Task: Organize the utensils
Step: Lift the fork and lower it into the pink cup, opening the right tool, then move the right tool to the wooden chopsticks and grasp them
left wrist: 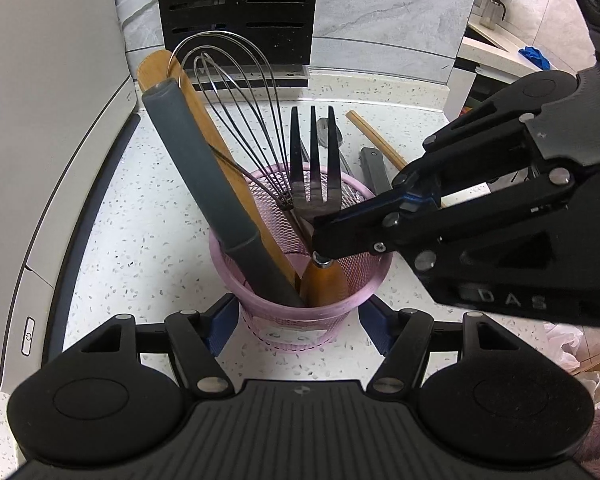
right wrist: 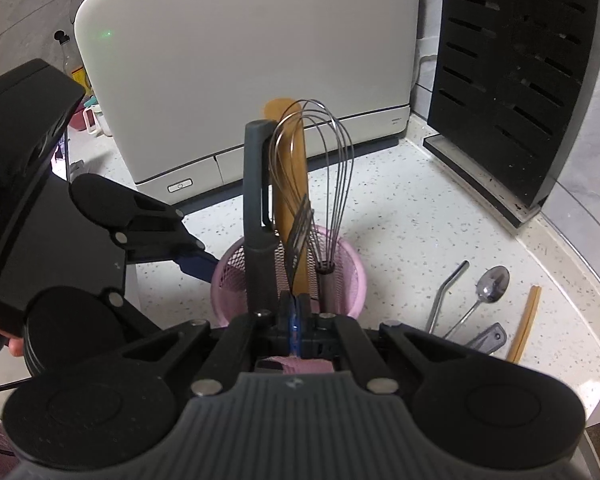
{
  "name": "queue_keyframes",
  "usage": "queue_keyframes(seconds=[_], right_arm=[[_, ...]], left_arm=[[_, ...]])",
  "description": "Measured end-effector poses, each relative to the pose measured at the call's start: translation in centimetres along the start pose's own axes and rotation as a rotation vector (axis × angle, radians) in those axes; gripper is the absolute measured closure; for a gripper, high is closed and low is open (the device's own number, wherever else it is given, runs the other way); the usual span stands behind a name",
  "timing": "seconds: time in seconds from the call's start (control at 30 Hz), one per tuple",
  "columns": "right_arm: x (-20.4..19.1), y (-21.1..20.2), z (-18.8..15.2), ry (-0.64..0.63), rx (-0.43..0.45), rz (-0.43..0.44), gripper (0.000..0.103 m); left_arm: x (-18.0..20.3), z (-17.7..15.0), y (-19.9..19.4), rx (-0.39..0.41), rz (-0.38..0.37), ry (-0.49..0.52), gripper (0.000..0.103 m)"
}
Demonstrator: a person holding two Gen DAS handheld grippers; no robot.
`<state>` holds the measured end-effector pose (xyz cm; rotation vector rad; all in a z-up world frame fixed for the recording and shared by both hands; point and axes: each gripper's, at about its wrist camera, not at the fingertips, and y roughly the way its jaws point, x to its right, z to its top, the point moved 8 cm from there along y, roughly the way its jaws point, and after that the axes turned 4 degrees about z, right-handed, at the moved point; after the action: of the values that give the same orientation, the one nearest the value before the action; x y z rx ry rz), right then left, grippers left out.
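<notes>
A pink mesh holder (left wrist: pixel 260 312) (right wrist: pixel 352 280) stands on the speckled counter. In it lean a grey-handled tool (left wrist: pixel 204 176) (right wrist: pixel 256 200), a wooden spatula (left wrist: pixel 156 68) (right wrist: pixel 292 200) and a wire whisk (left wrist: pixel 236 112) (right wrist: pixel 332 168). My left gripper (left wrist: pixel 298 324) straddles the holder's base, its blue pads (left wrist: pixel 220 320) pressed against both sides. My right gripper (left wrist: pixel 320 240) (right wrist: pixel 296 312) comes in from the right, shut on a steel fork (left wrist: pixel 312 168) (right wrist: pixel 300 228). The fork stands tines up with its lower end inside the holder.
A spoon (right wrist: pixel 492 284), a bent metal straw (right wrist: pixel 444 296), chopsticks (right wrist: pixel 524 324) and a grey handle (right wrist: pixel 488 338) lie on the counter right of the holder. A white appliance (right wrist: pixel 240 60) and a black slotted rack (right wrist: pixel 512 72) stand behind. The counter edge runs close on the right.
</notes>
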<state>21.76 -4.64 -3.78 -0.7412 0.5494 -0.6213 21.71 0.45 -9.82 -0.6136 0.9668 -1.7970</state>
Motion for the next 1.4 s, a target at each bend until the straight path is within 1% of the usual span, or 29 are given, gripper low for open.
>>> queue_keyframes(seconds=[0.07,0.17,0.2,0.3,0.33,0.5,0.57,0.73,0.83,1.0,1.13,1.3,1.37,1.4], right_arm=[[0.3,0.0,0.0,0.02,0.0,0.006,0.103],[0.7,-0.1,0.0,0.045,0.005,0.009,0.1],[0.8,-0.2,0.1,0.045,0.009,0.008,0.098],[0.8,-1.0,0.4,0.054,0.026,0.014,0.083],[0.8,-1.3,0.5,0.058,0.031,0.015,0.08],[1.0,-2.9,1.0,0.05,0.057,-0.002,0.071],[1.1,-3.7,1.2,0.043,0.069,-0.008,0.07],[2.2,-5.5,1.4,0.035,0.085,-0.065,0.058],[3.8,-6.1,1.2,0.06,0.087,-0.104,0.058],[6.9,-5.9,0.5,0.159,0.067,-0.148,0.058],[9.4,-4.4,-0.8,0.224,0.004,-0.203,0.058],[12.2,-2.2,-2.7,0.297,-0.072,-0.243,0.06],[13.2,-1.4,-3.2,0.328,-0.095,-0.249,0.063],[13.6,-1.0,-3.4,0.342,-0.107,-0.251,0.067]], left_arm=[[0.0,0.0,-0.1,0.001,0.0,-0.001,0.026],[0.1,0.0,-0.1,0.001,0.002,0.0,0.026],[0.1,0.0,-0.1,0.001,0.001,0.0,0.026],[0.1,0.0,-0.1,0.001,0.001,-0.001,0.026],[0.1,0.0,-0.1,0.001,0.002,-0.001,0.026],[0.0,0.0,0.0,0.003,0.002,-0.002,0.026],[0.1,0.0,-0.1,0.005,0.004,-0.002,0.026],[0.0,0.1,0.0,0.011,0.007,-0.003,0.026],[0.0,0.1,0.0,0.013,0.004,-0.003,0.026],[-0.1,0.1,0.0,0.016,0.002,-0.004,0.026],[-0.1,0.1,0.0,0.019,0.002,-0.006,0.026],[-0.2,0.1,0.0,0.022,0.0,-0.009,0.026],[-0.2,0.1,0.0,0.022,-0.002,-0.01,0.026],[-0.2,0.2,0.0,0.021,-0.003,-0.011,0.026]])
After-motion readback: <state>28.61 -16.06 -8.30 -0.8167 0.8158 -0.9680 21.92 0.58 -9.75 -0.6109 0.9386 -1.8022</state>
